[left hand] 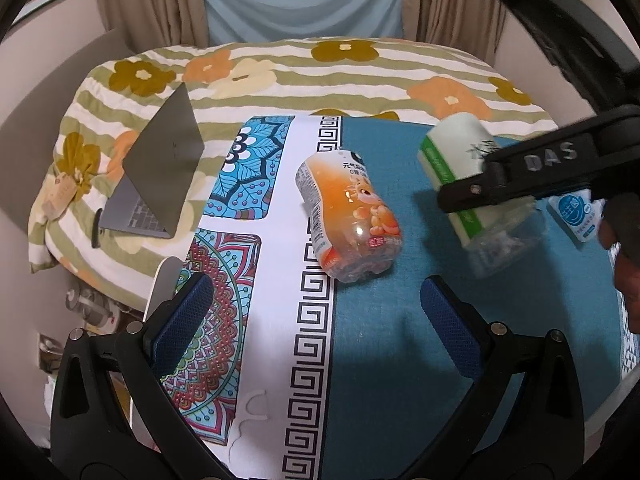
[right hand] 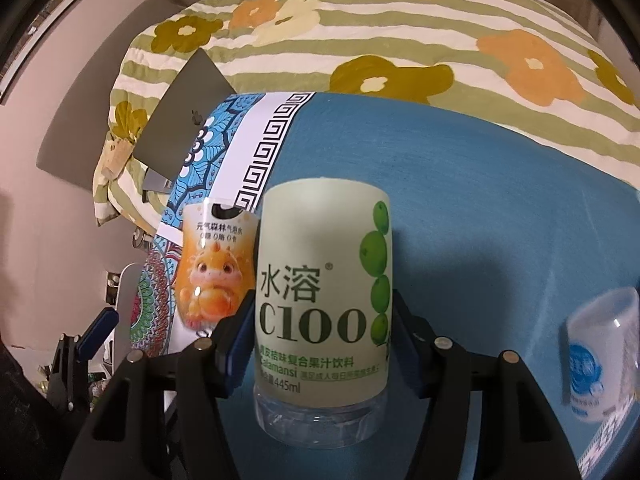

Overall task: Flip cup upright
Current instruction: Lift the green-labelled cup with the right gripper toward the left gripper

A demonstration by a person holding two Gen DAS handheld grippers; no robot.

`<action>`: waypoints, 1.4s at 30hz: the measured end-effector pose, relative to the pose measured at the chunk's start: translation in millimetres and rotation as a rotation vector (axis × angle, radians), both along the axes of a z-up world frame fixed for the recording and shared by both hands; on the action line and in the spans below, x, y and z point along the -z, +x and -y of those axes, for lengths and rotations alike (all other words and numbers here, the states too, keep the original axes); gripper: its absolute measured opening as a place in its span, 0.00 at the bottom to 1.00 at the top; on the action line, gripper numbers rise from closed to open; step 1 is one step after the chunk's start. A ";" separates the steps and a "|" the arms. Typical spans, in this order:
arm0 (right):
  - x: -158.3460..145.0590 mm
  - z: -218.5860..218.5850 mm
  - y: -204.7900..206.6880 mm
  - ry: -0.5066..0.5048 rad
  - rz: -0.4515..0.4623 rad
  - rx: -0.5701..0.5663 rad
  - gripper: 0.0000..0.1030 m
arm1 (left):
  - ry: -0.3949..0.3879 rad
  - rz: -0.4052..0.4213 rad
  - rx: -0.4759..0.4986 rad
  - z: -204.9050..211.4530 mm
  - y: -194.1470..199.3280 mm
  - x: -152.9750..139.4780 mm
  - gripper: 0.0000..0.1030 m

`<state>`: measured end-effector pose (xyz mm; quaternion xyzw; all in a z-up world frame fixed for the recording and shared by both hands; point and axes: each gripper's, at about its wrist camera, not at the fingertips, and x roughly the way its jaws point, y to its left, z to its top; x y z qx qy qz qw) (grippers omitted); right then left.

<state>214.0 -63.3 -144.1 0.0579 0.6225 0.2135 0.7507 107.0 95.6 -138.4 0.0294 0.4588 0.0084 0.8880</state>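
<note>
A green-labelled "C100" cup (right hand: 322, 304), cut from a bottle, stands between my right gripper's (right hand: 320, 344) blue pads, which are shut on its sides. In the left wrist view the same cup (left hand: 460, 172) is held by the right gripper (left hand: 500, 184) just above the blue mat (left hand: 380, 320). An orange-labelled cup (left hand: 348, 216) lies tilted on the mat ahead of my left gripper (left hand: 316, 320), which is open and empty. The orange cup also shows left of the green one in the right wrist view (right hand: 216, 264).
A small white cup with a blue label (right hand: 600, 360) stands on the mat at the right. An open grey laptop (left hand: 160, 172) lies on the flowered quilt (left hand: 320, 72) at the back left. The mat's patterned border (left hand: 224, 280) runs along the left.
</note>
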 end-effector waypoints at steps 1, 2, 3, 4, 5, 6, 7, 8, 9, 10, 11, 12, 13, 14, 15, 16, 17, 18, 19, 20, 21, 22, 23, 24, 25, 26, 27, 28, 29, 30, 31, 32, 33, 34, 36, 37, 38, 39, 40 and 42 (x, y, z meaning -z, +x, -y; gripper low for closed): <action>-2.3 4.2 -4.0 0.001 -0.001 0.010 0.55 | 0.000 0.000 0.001 0.7 -1.6 -1.5 1.00; -4.4 9.5 -9.6 0.000 -0.003 0.023 0.55 | 0.001 0.000 0.002 1.5 -3.3 -3.1 1.00; -6.1 13.3 -14.7 -0.010 -0.001 0.031 0.55 | 0.002 0.001 0.002 2.1 -4.8 -4.0 1.00; -7.8 16.9 -20.3 -0.023 0.004 0.037 0.55 | 0.002 0.000 0.003 2.8 -6.2 -4.7 1.00; -9.2 20.7 -26.6 -0.034 0.008 0.043 0.55 | 0.002 -0.001 0.003 3.9 -8.2 -5.3 1.00; -9.6 25.7 -34.6 -0.039 0.007 0.053 0.55 | 0.001 -0.003 0.004 4.6 -9.8 -5.6 1.00; -9.8 30.0 -40.7 -0.040 0.003 0.064 0.55 | 0.001 -0.007 0.005 5.2 -11.8 -5.5 1.00; -9.3 34.3 -47.9 -0.043 -0.001 0.077 0.55 | 0.002 -0.011 0.005 6.1 -13.2 -5.3 1.00; -8.4 39.0 -56.5 -0.048 -0.005 0.091 0.55 | 0.002 -0.017 0.006 7.0 -14.6 -4.9 1.00; -7.4 43.0 -64.0 -0.053 -0.010 0.102 0.55 | 0.000 -0.023 0.007 7.8 -16.2 -4.0 1.00; -6.6 46.4 -69.8 -0.058 -0.013 0.112 0.55 | -0.002 -0.027 0.009 8.6 -18.2 -3.6 1.00; -5.5 50.0 -76.7 -0.067 -0.014 0.122 0.55 | -0.003 -0.031 0.011 9.1 -19.7 -2.9 1.00; -4.3 52.9 -83.3 -0.077 -0.015 0.130 0.55 | -0.004 -0.035 0.014 10.8 -21.3 -1.9 1.00; -2.5 56.5 -90.1 -0.084 -0.016 0.137 0.55 | -0.005 -0.040 0.018 13.0 -22.8 -0.4 1.00; -0.8 59.5 -95.8 -0.088 -0.019 0.147 0.55 | -0.006 -0.044 0.022 14.8 -23.9 0.9 1.00; 1.2 62.2 -100.0 -0.092 -0.021 0.154 0.55 | -0.007 -0.049 0.027 16.7 -25.0 2.2 1.00; 3.7 65.0 -104.1 -0.097 -0.024 0.161 0.55 | -0.008 -0.054 0.033 18.4 -25.7 3.3 1.00; 6.3 67.3 -107.5 -0.101 -0.027 0.167 0.55 | -0.008 -0.057 0.038 21.1 -27.1 4.5 1.00; 9.2 69.0 -110.7 -0.104 -0.029 0.173 0.55 | -0.007 -0.059 0.045 23.3 -28.0 5.5 1.00; 11.7 71.3 -112.9 -0.105 -0.032 0.181 0.55 | -0.005 -0.063 0.052 25.5 -28.7 6.3 1.00; 13.7 73.4 -114.4 -0.102 -0.034 0.185 0.55 | -0.003 -0.065 0.058 28.2 -29.1 7.4 1.00; 15.7 75.4 -114.9 -0.098 -0.035 0.189 0.55 | -0.001 -0.068 0.064 30.9 -29.7 8.5 1.00; 17.0 76.0 -114.9 -0.094 -0.036 0.193 0.55 | -0.001 -0.070 0.068 31.9 -30.0 9.8 1.00; 18.9 76.5 -115.3 -0.092 -0.037 0.195 0.55 | -0.001 -0.073 0.071 33.9 -30.7 10.6 1.00; 20.6 76.9 -115.6 -0.091 -0.040 0.198 0.55 | -0.002 -0.076 0.074 35.6 -31.3 11.4 1.00; 22.3 77.4 -116.1 -0.088 -0.043 0.201 0.55 | -0.002 -0.078 0.075 36.3 -31.4 11.9 1.00; 24.0 77.5 -116.3 -0.081 -0.048 0.204 0.56 | -0.001 -0.079 0.075 37.0 -31.6 12.3 1.00; 25.7 78.0 -116.6 -0.073 -0.051 0.207 0.56 | 0.000 -0.080 0.075 37.2 -31.6 12.6 1.00; 26.6 78.3 -116.6 -0.065 -0.052 0.209 0.56 | 0.001 -0.081 0.075 37.5 -31.8 13.0 1.00; 27.0 78.6 -116.5 -0.058 -0.050 0.213 0.57 | 0.001 -0.080 0.074 37.6 -31.8 13.1 1.00; 27.2 79.2 -116.9 -0.053 -0.048 0.216 0.57 | 0.003 -0.080 0.073 37.6 -31.9 13.2 1.00; 27.7 79.8 -117.1 -0.050 -0.049 0.218 0.57 | 0.004 -0.080 0.071 37.2 -32.2 13.0 1.00; 28.1 78.3 -116.1 -0.048 -0.051 0.218 0.57 | 0.005 -0.080 0.070 36.7 -31.8 12.9 1.00; 28.0 79.2 -116.1 -0.048 -0.054 0.219 0.57 | 0.007 -0.080 0.067 36.6 -32.0 12.8 1.00; 28.2 79.5 -116.3 -0.044 -0.059 0.224 0.57 | 0.008 -0.079 0.064 34.3 -30.7 13.0 1.00; 28.7 79.6 -116.2 -0.042 -0.063 0.228 0.57 | 0.009 -0.079 0.062 34.3 -30.8 12.9 1.00; 28.8 79.9 -116.3 -0.039 -0.065 0.232 0.57 | 0.009 -0.079 0.060 34.0 -30.9 12.5 1.00; 28.8 80.0 -116.3 -0.039 -0.066 0.239 0.57 | 0.009 -0.078 0.059 33.9 -30.9 12.1 1.00; 28.7 80.5 -116.9 -0.041 -0.065 0.245 0.58 | 0.009 -0.078 0.058 34.2 -31.4 11.6 1.00; 28.1 81.7 -117.7 -0.050 -0.066 0.254 0.60 | 0.009 -0.076 0.057 34.5 -31.9 10.3 1.00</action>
